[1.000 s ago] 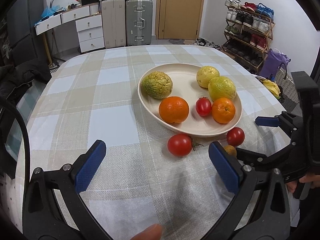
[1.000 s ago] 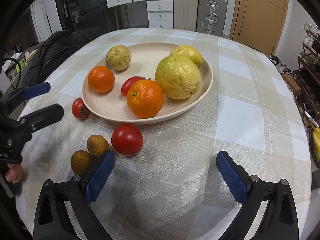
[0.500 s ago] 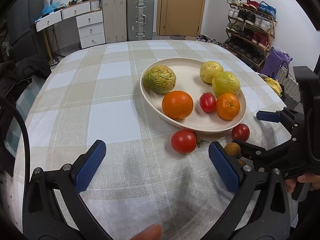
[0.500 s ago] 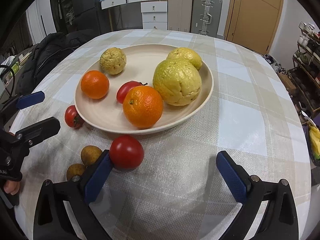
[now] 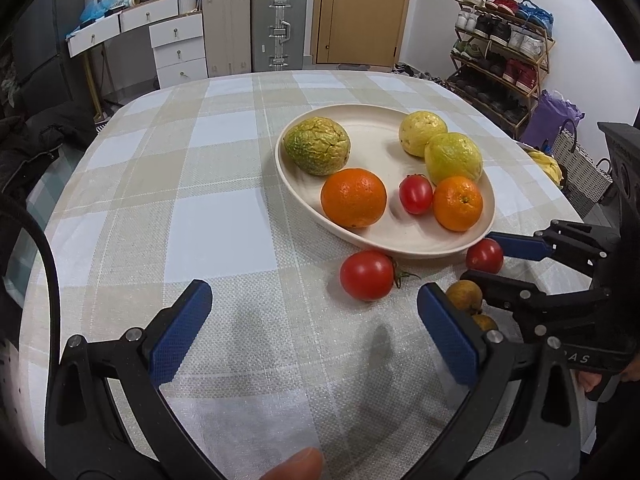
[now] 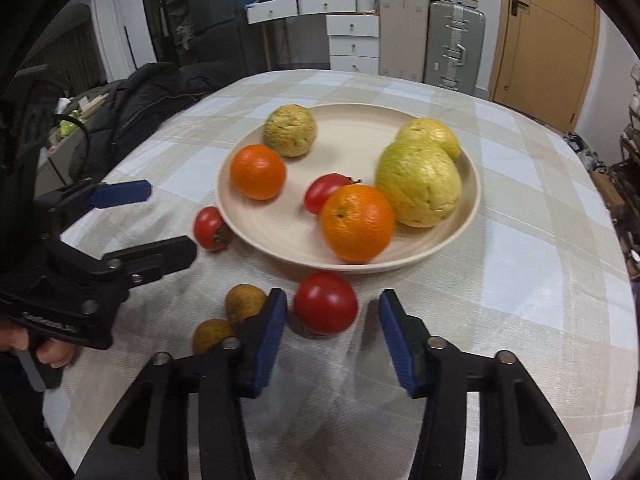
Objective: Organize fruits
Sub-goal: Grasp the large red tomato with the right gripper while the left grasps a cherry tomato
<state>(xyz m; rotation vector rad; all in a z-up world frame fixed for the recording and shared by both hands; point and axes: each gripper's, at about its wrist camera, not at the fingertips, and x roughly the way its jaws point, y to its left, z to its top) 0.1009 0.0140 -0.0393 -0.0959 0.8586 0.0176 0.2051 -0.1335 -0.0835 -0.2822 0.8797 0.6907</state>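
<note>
Tomato (image 6: 325, 303) between spread right claw (image 6: 333, 334) pads, untouched; left claw (image 5: 314, 330) wide apart; suitcases (image 5: 256, 26) clearer in left view

A lived-in home — a shoe rack (image 5: 502, 36) stacked with sneakers, two suitcases (image 5: 256, 26) parked beside a wooden door (image 5: 360, 10), white drawers (image 5: 176, 48), and a checked cloth over the worktop (image 5: 200, 184).
</note>
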